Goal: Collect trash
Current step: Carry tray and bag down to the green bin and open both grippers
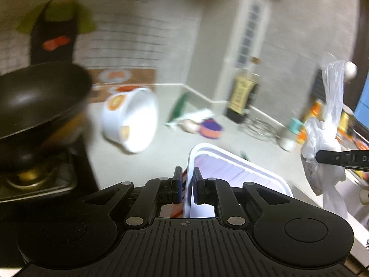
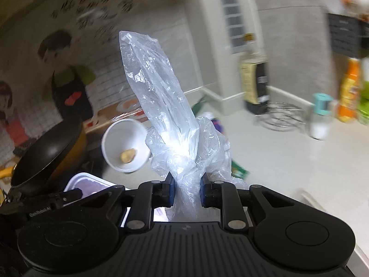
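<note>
Gripping the rim of a white plastic tray point(image 1: 242, 173) above the table point(image 1: 175, 138), left hand-held gripper point(image 1: 186, 184) clamped shut, right hand-held gripper point(image 2: 186, 190) pinching a clear plastic bag point(image 2: 166, 106), white bowl point(image 1: 131, 120) tipped near the table's back edge.

**Black Grippers, Blue Pads**

The left gripper point(image 1: 187, 185) is matte black plastic with a ribbed centre plate bearing a small round crosshair mark. Two large round housings flank it. Angled link arms carry silver rivets, and blue pads point(image 1: 177, 190) line the fingers. The right gripper point(image 2: 187, 190) has the same build: ribbed black plate, round housings, silver rivets, blue pads point(image 2: 171, 191). Small pale lettering, too blurred to read, runs along the left gripper's side in the right wrist view.
</note>
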### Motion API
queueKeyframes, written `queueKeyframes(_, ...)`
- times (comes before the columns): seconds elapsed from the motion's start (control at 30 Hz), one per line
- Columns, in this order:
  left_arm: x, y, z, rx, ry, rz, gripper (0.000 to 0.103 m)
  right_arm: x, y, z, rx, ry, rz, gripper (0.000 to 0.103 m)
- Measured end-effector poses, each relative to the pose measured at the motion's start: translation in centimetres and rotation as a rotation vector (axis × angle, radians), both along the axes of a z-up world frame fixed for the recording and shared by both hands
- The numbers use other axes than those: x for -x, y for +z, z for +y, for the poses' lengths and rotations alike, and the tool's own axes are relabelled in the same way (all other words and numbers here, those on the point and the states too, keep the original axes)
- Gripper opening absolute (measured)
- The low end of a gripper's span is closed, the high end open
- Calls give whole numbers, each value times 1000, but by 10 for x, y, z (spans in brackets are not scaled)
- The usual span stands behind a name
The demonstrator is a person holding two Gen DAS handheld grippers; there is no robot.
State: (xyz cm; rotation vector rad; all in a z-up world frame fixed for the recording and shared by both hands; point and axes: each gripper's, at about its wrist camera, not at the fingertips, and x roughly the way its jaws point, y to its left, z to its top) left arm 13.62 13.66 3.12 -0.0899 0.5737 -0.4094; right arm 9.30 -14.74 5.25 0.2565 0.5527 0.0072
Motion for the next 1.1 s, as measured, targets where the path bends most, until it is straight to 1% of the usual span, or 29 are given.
queueKeyframes(0.07, 15, -1, -21, -17, -50, 7, 12, 27, -7, -19, -2, -47, -11, 20)
queueKeyframes(0.13, 30, -7, -41, -31, -96, 34, 12, 51, -15, -35, -12, -86, -13, 20)
queueKeyframes(0.2, 38, -20, -60, -49, -134, 76, 12, 78, -28, -51, -15, -131, -10, 20)
queueKeyframes(0.27, 44, -39, -81, -75, -169, 139, 12, 102, -43, -64, -10, -174, 1, 20)
queueKeyframes(0.37, 39, -84, -112, -113, -210, 263, 12, 138, -73, -82, 13, -251, 35, 20)
queueKeyframes(0.43, 35, -120, -135, -152, -232, 351, 12, 155, -99, -93, 23, -320, 97, 20)
queueKeyframes(0.5, 32, -157, -154, -194, -246, 416, 12, 170, -126, -104, 5, -384, 178, 20)
queueKeyframes(0.53, 28, -177, -163, -205, -247, 450, 12, 177, -139, -108, -11, -403, 213, 20)
queueKeyframes(0.6, 21, -209, -175, -205, -230, 496, 12, 188, -162, -115, -34, -436, 275, 20)
queueKeyframes(0.63, 15, -227, -182, -202, -218, 512, 12, 190, -173, -117, -41, -451, 304, 20)
queueKeyframes(0.7, 6, -260, -195, -187, -203, 515, 13, 188, -193, -120, -52, -479, 360, 20)
queueKeyframes(0.77, -4, -296, -203, -145, -230, 534, 17, 181, -210, -117, -50, -504, 404, 20)
queueKeyframes(0.83, -14, -334, -211, -141, -248, 575, 17, 172, -227, -116, -65, -525, 449, 20)
queueKeyframes(0.9, -20, -362, -213, -148, -263, 584, 17, 163, -247, -115, -94, -515, 481, 20)
queueKeyframes(0.93, -21, -373, -210, -148, -256, 597, 17, 158, -257, -113, -107, -512, 509, 20)
queueKeyframes(1.0, -25, -385, -197, -127, -231, 650, 17, 144, -279, -114, -155, -507, 565, 20)
queueKeyframes(1.03, -25, -385, -188, -115, -224, 671, 17, 136, -289, -115, -189, -505, 584, 20)
queueKeyframes(1.1, -21, -375, -170, -97, -230, 682, 17, 120, -311, -116, -277, -495, 609, 20)
